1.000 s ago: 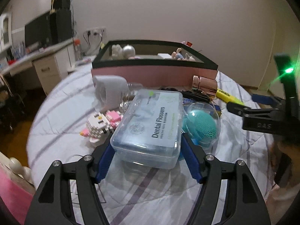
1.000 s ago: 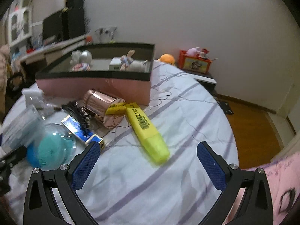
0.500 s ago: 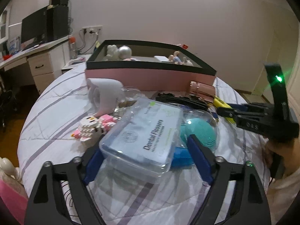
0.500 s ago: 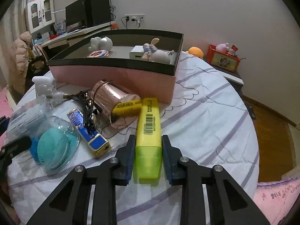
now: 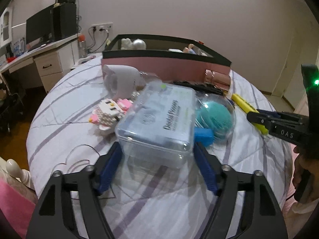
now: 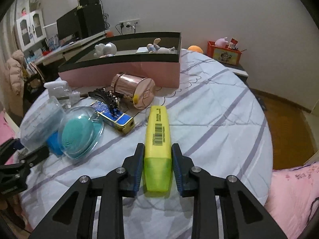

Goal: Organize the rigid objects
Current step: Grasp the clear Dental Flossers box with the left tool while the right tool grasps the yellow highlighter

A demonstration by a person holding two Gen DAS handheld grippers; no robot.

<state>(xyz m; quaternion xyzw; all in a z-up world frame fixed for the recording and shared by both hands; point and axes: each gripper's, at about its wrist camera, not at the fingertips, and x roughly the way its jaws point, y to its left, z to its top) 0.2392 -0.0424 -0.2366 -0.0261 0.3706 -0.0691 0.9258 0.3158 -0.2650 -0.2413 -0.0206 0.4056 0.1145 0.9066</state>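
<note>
Right wrist view: the right gripper [image 6: 157, 162], jaws easing apart, flanks the barcoded yellow highlighter [image 6: 158, 137] pointing up-frame, while the left gripper [image 5: 157, 164] opens around the "Dental Flossers" box [image 5: 159, 119].

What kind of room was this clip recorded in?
Most likely a bedroom that doubles as a study: the items lie on a bed with a striped quilt, a desk with a monitor stands by the wall, and a toy-filled bedside box sits nearby.

Striped bed [image 6: 219, 123]; pink box [image 6: 123, 70], highlighter [image 6: 158, 127]
</note>
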